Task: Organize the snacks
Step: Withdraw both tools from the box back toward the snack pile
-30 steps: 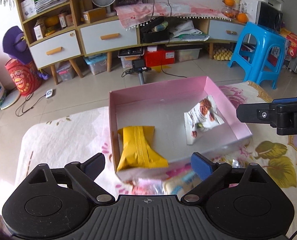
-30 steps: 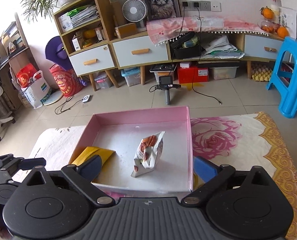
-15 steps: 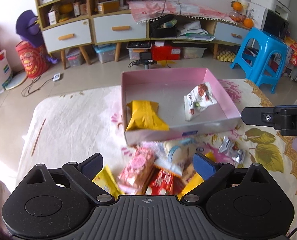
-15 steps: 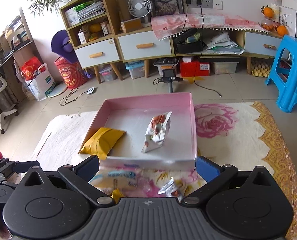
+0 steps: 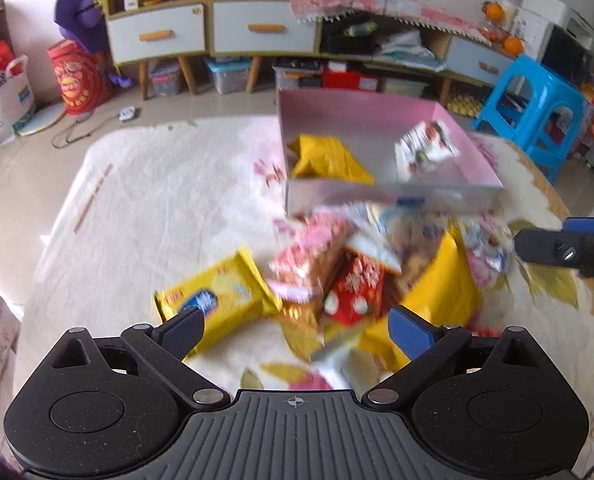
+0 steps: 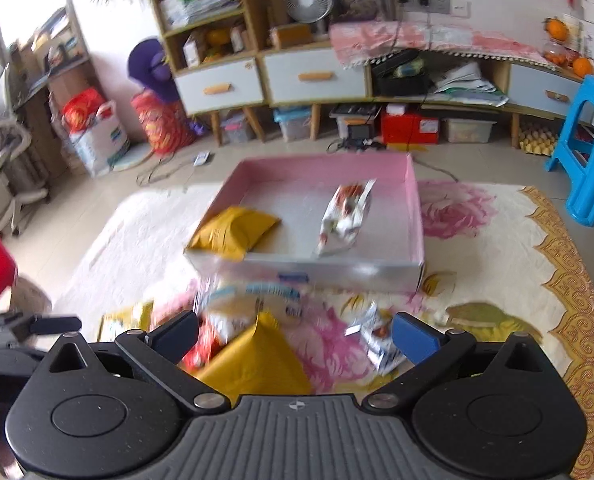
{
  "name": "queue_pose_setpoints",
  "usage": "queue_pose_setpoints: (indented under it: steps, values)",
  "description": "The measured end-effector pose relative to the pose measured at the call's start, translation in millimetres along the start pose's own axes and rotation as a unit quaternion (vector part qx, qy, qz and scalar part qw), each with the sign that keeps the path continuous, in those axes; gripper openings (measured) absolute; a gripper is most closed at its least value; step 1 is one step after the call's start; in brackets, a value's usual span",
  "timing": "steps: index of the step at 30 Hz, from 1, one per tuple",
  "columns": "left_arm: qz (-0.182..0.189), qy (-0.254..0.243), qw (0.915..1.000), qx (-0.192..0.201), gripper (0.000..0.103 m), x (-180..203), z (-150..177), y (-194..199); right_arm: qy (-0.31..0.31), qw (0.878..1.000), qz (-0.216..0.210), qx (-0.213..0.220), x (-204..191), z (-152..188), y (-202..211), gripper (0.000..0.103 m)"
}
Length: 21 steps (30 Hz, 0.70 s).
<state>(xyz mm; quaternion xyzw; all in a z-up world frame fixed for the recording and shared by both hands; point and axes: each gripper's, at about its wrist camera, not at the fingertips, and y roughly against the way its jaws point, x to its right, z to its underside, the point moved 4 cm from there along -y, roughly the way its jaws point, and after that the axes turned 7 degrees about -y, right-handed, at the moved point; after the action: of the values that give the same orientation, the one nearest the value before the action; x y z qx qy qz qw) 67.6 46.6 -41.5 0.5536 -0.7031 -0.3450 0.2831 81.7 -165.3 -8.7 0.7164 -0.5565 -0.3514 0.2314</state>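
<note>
We held the left hand-held gripper (image 5: 295, 326) wide open and empty above the snack pile (image 5: 349, 272) on the floral cloth (image 5: 157, 200). The right hand-held gripper (image 6: 295, 336) was open too, gripping nothing. Beyond the pile, the pink box (image 6: 415, 208) held a yellow packet (image 6: 233, 232) and a white packet (image 6: 345, 216).
</note>
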Motion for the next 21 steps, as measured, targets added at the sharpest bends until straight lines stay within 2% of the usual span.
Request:
queue_pose_setpoints:
  steps: [8, 14, 21]
  values:
    - [0.044, -0.026, 0.9986, -0.012, 0.099, 13, 29, 10, 0.045, 0.997, 0.002, -0.056, -8, 32, -10, 0.095]
    - [0.075, -0.024, 0.9964, -0.032, 0.099, 24, 39, 7, 0.049, 0.995, 0.002, -0.087, -9, 50, -14, 0.095]
    - [0.104, -0.04, 0.9926, -0.049, 0.099, 43, 46, 1, 0.03, 0.993, 0.003, -0.11, -6, 55, -24, 0.095]
